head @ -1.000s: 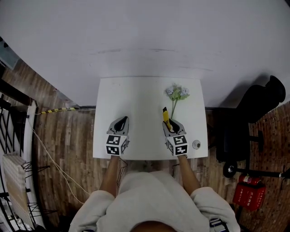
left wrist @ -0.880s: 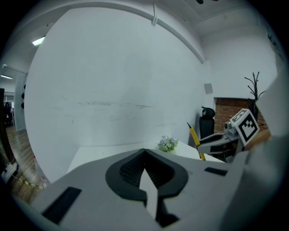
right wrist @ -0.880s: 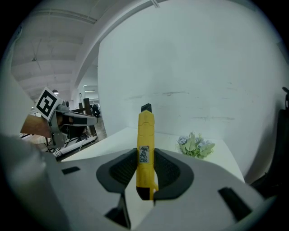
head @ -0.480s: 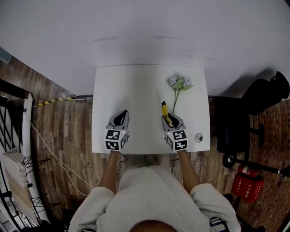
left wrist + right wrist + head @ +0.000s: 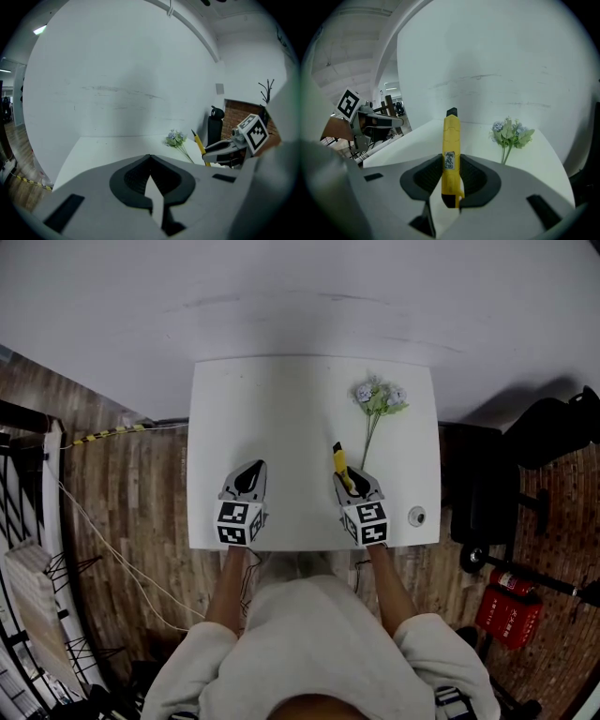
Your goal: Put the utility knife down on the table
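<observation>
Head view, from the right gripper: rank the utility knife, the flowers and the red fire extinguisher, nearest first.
1. utility knife, clamped in the right gripper itself.
2. flowers, on the table ahead, slightly right.
3. fire extinguisher, off the table, far right.

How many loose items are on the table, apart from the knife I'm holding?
2: a flower sprig at the far right, and a small round object by the near right edge. None seems hidden.
</observation>
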The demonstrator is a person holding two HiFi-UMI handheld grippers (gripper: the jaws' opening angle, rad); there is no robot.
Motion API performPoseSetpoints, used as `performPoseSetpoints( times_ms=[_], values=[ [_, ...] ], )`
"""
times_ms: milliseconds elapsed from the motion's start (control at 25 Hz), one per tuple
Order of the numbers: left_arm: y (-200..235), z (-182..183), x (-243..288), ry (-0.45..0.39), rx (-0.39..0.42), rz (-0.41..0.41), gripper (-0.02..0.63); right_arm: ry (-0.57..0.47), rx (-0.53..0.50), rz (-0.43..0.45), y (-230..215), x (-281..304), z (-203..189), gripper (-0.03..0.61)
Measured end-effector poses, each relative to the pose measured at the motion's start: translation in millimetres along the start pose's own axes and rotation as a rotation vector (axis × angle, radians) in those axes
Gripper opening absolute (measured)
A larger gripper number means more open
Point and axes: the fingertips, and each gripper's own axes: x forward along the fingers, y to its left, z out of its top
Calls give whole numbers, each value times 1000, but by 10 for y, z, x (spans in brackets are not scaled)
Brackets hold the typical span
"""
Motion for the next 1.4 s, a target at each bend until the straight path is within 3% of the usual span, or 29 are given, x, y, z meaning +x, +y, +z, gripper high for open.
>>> performPoseSetpoints(
  times_ms=[400,600,1000,1400],
  values=[
    [139,-151,142,33,-26,-6,6,53,-3,20,40,249,-111,110],
    [170,-170,155,36,-39,-1,6,87,-61,42,54,396,-127,110],
    [275,-197,56,32,-60,26,6,207,-363,130,158,706,-135,110],
    [286,-268,-4,33,-72,36,6,343,-809,220,213,899,-333,110]
  ],
)
